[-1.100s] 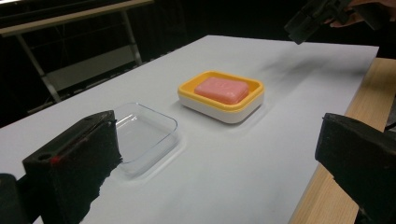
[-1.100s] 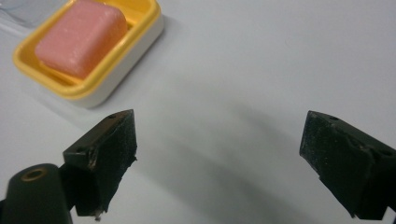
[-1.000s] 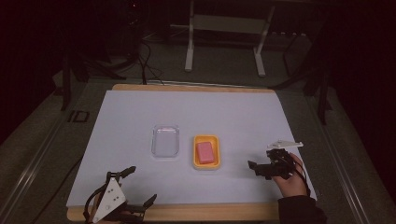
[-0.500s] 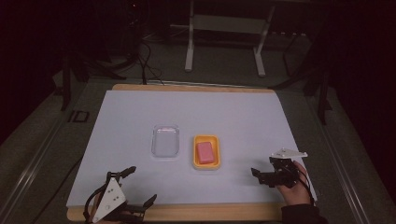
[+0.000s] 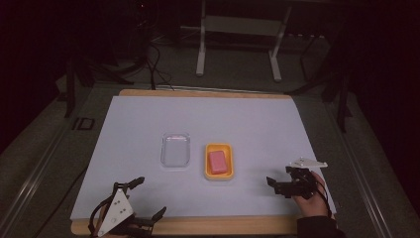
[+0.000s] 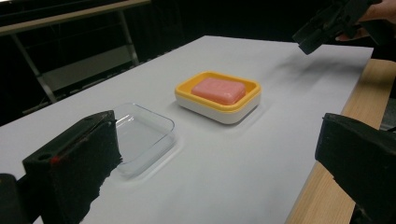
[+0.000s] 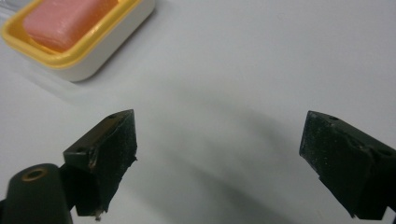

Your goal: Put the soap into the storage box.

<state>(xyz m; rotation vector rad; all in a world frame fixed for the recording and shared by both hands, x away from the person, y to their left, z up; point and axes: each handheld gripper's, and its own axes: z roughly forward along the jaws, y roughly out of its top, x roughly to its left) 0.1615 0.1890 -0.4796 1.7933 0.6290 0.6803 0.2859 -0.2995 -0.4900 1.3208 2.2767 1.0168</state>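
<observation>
Right claw [image 5: 280,185] at table's [image 5: 247,119] 4 o'clock, held in hand [image 5: 309,196], jaws apart, empty, pointing toward 9 o'clock. Left claw [image 5: 148,201] at 7 o'clock edge, jaws apart, empty. Pink soap [image 5: 217,162] sits in yellow dish [image 5: 218,174] near center. Clear lid [image 5: 176,149] just beside dish at its 9 o'clock, apart.

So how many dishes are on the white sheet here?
2. A clear empty tray lies mid-sheet, and just to its right sits a yellow soap dish holding a pink bar. Nothing seems hidden.
</observation>
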